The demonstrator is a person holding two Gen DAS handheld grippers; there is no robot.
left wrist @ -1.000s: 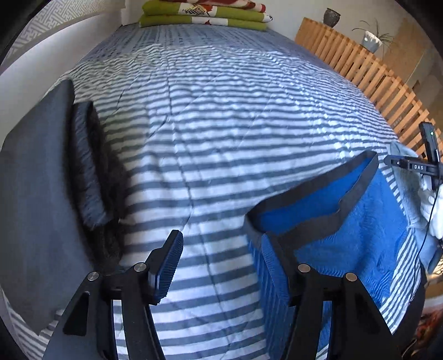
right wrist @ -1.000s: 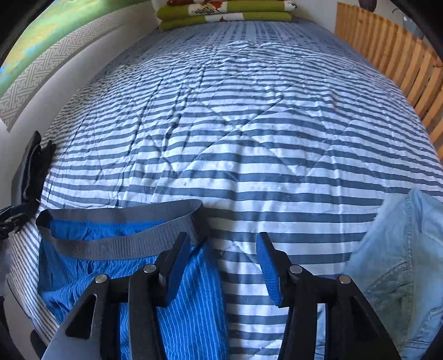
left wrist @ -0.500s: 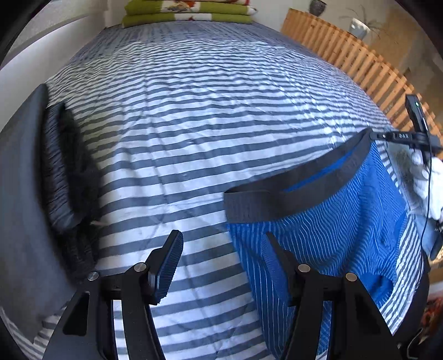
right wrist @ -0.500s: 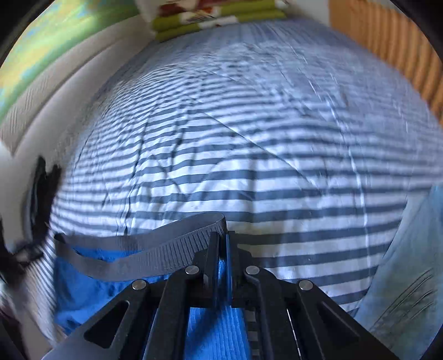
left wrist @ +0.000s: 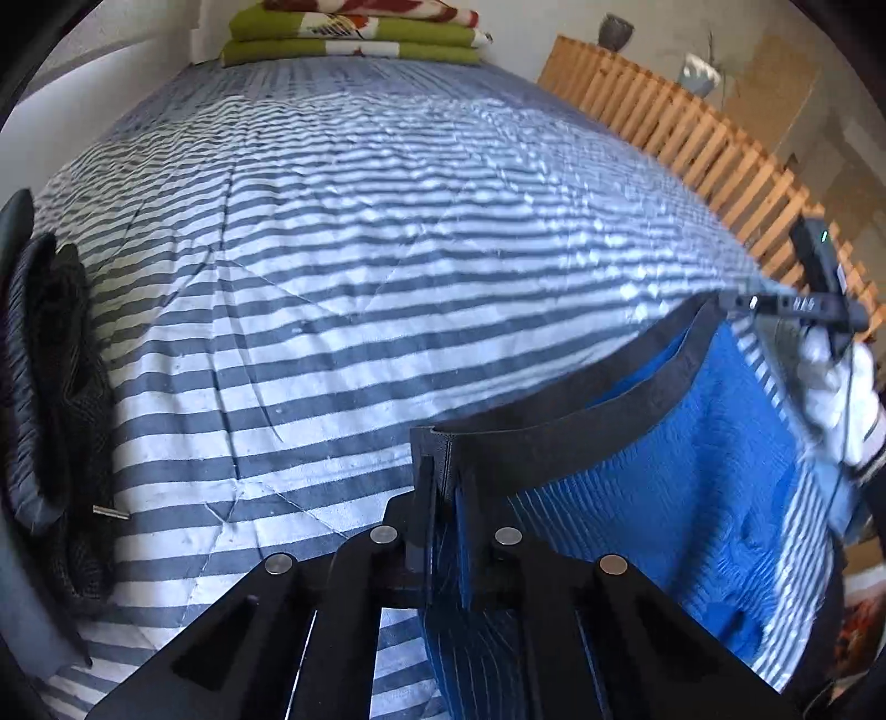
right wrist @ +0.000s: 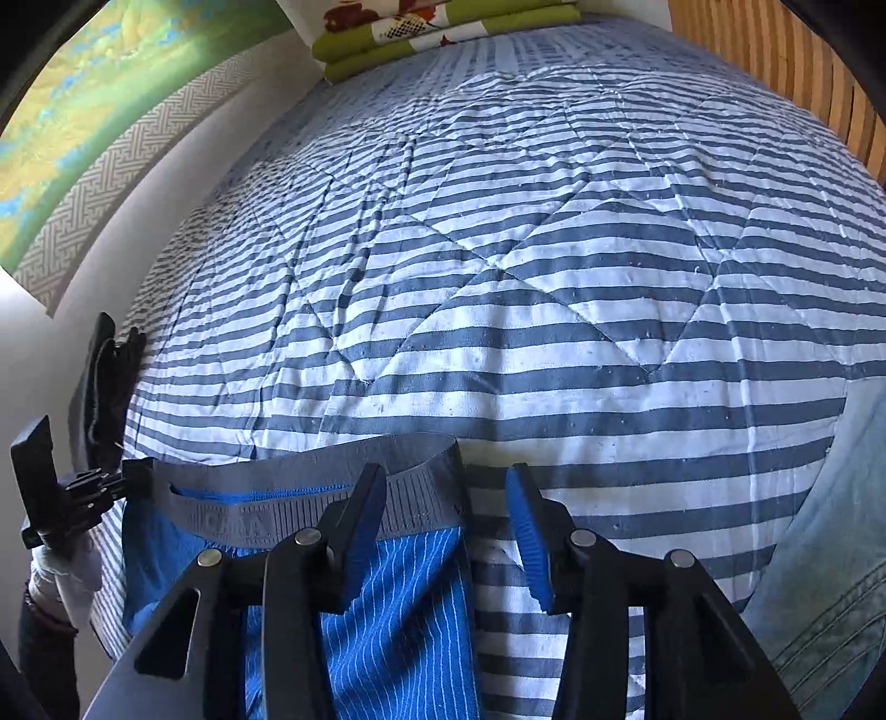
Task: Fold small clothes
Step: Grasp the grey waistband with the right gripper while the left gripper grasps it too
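Now both grippers sit at the waistband of blue pinstriped boxer briefs (left wrist: 692, 487) on a striped quilt (left wrist: 343, 266).

Left wrist view: the left gripper (left wrist: 443, 498) is clamped on the grey waistband's corner at lower centre; the briefs spread to the right, dark folded clothes (left wrist: 50, 399) lie at the left edge, and a green blanket stack (left wrist: 354, 39) sits at the top.
Right wrist view: the right gripper (right wrist: 446, 531) stands spread wide around the waistband's right end, lower centre; denim (right wrist: 830, 554) fills the lower right.

Both wrist views low over striped bed (left wrist: 343, 288), facing headboard-end blankets (right wrist: 443, 33), close.
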